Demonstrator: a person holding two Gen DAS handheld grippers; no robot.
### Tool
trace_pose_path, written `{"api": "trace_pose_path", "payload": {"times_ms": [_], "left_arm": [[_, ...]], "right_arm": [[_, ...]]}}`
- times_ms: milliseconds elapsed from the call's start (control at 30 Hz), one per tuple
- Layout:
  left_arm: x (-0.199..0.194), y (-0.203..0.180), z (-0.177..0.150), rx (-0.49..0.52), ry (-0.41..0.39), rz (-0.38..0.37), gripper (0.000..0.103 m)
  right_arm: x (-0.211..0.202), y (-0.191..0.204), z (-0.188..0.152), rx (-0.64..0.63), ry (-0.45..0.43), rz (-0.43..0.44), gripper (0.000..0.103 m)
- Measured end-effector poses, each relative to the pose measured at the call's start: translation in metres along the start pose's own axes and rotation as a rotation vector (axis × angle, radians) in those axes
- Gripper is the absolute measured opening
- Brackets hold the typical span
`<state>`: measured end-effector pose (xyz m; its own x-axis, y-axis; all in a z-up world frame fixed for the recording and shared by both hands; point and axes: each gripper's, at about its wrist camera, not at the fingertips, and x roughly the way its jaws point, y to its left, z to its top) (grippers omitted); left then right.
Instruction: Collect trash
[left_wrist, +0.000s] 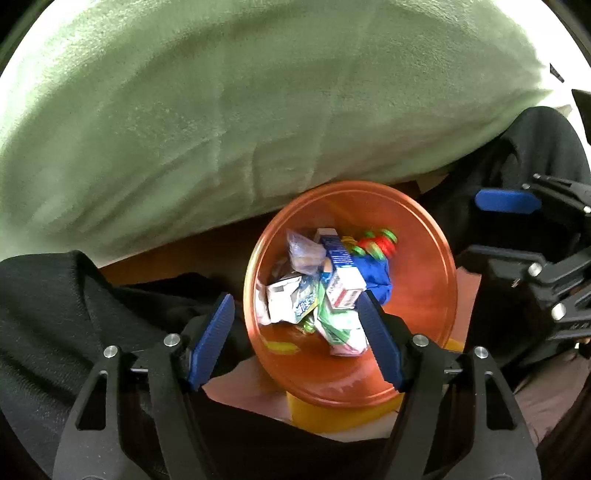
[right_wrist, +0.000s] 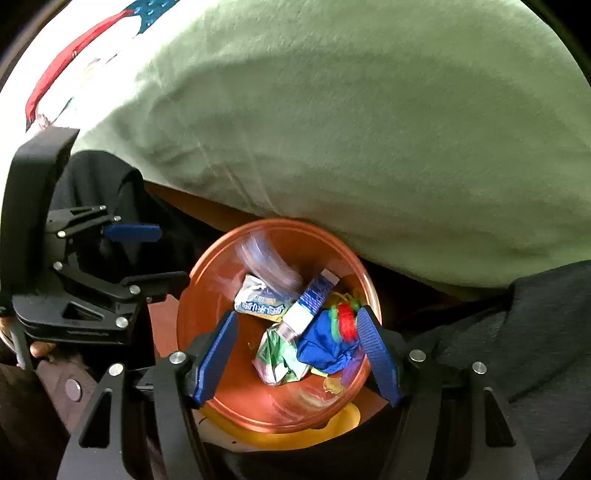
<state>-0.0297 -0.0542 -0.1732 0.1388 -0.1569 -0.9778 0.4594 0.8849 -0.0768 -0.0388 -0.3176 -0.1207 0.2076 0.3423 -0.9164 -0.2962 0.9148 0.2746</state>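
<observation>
Left wrist: both claws, left (left_wrist: 295, 332) & right (right_wrist: 297, 347), wide, empty over trash bin (left_wrist: 436, 273).

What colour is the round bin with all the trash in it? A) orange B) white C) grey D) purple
A: both wrist views look down into an orange bin, its shiny orange wall ringing the crumpled cartons and the blue box lying at the bottom.

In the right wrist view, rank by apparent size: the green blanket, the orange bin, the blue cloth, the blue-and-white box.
1. green blanket
2. orange bin
3. blue cloth and blue-and-white box: too alike to rank.
</observation>
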Motion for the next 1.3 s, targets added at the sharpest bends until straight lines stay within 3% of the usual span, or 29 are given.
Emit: {"api": "trace_pose_path", "payload": {"times_ms": [100,167,233,300,400,500,633,767,933,1300], "left_arm": [[-0.012,0.004,0.002,-0.014,-0.040,-0.002,0.068],[-0.029,0.012,0.002,-0.030,-0.097,-0.012,0.068],[-0.057,0.021,0.006,-0.047,-0.195,-0.013,0.069],[-0.085,0.030,0.020,-0.060,-0.299,0.015,0.078],[-0.126,0.040,0.039,-0.081,-0.485,0.075,0.086],[-0.154,0.052,0.067,-0.120,-0.604,0.099,0.088],[-0.179,0.066,0.115,-0.168,-0.734,0.146,0.091],[-0.188,0.072,0.160,-0.195,-0.803,0.196,0.092],[-0.192,0.089,0.203,-0.235,-0.825,0.216,0.092],[-0.162,0.108,0.264,-0.287,-0.826,0.299,0.092]], "right_arm": [[-0.026,0.001,0.002,-0.014,-0.094,0.011,0.066],[-0.053,0.003,0.011,-0.046,-0.205,0.005,0.068],[-0.081,0.006,0.019,-0.074,-0.316,-0.013,0.080],[-0.103,0.006,0.031,-0.091,-0.413,-0.038,0.088],[-0.126,0.002,0.060,-0.090,-0.531,-0.098,0.090],[-0.141,-0.007,0.092,-0.049,-0.634,-0.138,0.097],[-0.155,-0.021,0.143,0.030,-0.763,-0.195,0.097],[-0.157,-0.037,0.188,0.079,-0.819,-0.279,0.097],[-0.144,-0.050,0.233,0.115,-0.823,-0.327,0.097],[-0.129,-0.069,0.282,0.120,-0.890,-0.468,0.097]]}}
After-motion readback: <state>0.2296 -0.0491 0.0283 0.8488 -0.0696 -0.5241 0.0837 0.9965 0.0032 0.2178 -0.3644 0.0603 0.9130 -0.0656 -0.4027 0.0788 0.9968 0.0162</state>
